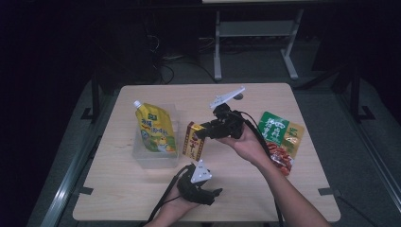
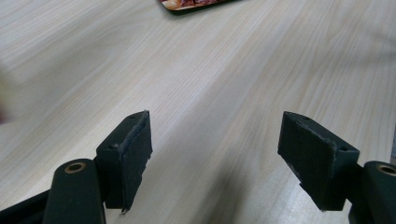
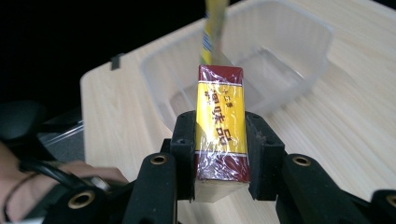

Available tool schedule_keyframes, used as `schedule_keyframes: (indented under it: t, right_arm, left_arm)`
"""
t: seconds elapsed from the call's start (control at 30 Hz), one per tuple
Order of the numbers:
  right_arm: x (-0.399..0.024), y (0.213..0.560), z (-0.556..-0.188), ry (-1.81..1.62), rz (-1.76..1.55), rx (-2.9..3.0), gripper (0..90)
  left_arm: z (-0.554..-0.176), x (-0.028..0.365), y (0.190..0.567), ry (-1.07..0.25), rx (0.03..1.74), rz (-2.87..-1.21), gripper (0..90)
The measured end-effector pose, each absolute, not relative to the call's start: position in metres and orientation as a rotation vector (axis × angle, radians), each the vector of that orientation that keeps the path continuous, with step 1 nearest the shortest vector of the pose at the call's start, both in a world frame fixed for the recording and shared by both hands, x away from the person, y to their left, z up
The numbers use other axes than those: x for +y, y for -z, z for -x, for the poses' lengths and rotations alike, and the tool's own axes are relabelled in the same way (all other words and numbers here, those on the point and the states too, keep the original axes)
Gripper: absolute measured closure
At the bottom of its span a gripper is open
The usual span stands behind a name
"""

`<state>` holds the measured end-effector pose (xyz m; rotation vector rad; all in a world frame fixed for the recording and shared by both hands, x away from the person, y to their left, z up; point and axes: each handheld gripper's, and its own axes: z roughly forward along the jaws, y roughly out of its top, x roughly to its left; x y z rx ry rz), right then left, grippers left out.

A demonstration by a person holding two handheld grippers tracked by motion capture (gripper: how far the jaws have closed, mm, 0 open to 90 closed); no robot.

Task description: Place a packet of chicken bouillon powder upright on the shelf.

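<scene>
Yellow pouch [image 1: 155,131] already in clear tub [image 1: 142,158]; my right claw [image 1: 202,132] pinches the red-yellow box [image 1: 194,141] aloft at tub's 3 o'clock, still to drop in; left claw [image 1: 215,193] spread, idle over bench [image 1: 265,189].

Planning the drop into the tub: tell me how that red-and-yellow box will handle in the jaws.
The red-and-yellow box looks stiff: its flat sides sit square between the right gripper pads. Its shiny film wrap may be slippery. Tall and narrow, it could tip once released.

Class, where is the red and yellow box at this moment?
In the high view, the red and yellow box is held in the right gripper, above the table's middle, just right of the clear tub holding the yellow pouch.
</scene>
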<state>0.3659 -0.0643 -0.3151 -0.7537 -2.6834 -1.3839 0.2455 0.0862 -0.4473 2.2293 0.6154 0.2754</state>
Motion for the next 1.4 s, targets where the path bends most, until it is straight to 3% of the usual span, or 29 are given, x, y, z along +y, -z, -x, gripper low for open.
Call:
schedule_keyframes:
  t: [0.6,1.4]
  right_arm:
    - [0.009,0.288,-0.373,1.361,0.477,-2.775,67.3]
    - [0.047,0.313,-0.385,1.287,0.395,-2.812,67.1]
  left_arm:
    - [-0.247,0.088,0.447,-0.258,0.628,-2.211,25.5]
    - [-0.249,0.089,0.448,-0.243,0.634,-2.203,25.5]
